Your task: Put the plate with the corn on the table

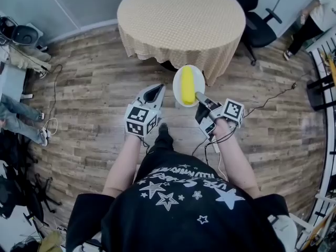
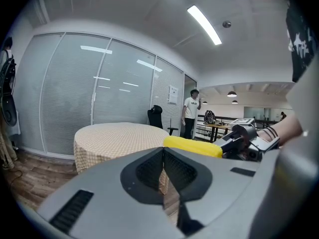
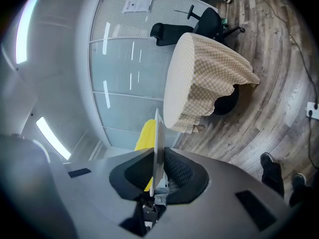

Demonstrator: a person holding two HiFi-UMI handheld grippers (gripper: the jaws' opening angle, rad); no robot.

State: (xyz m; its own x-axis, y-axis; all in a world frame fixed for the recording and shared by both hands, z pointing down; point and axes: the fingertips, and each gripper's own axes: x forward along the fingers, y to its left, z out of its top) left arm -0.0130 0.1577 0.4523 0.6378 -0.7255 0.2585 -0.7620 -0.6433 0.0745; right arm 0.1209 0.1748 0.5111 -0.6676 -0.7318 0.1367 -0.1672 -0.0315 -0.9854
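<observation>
Plate point(image 1: 177, 86) carrying the corn point(image 1: 187, 85) is pinched at its near rim by the right gripper point(image 1: 200, 96). Just beside it, the left gripper point(image 1: 153, 94) has its jaws together and empty. The table point(image 1: 181, 14) stands beyond.

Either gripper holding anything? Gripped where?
Right gripper is shut on the plate, at its near rim, with the corn lying on it. Left gripper is shut, empty.

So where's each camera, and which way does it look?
Head view: on the person's head, looking down: arms, left tool, right tool, plate, corn, table.
Left gripper view: on the left tool, past its shut jaws toward the table.
Right gripper view: on the right tool, along jaws clamping the plate's rim.
All three share corn and table.
</observation>
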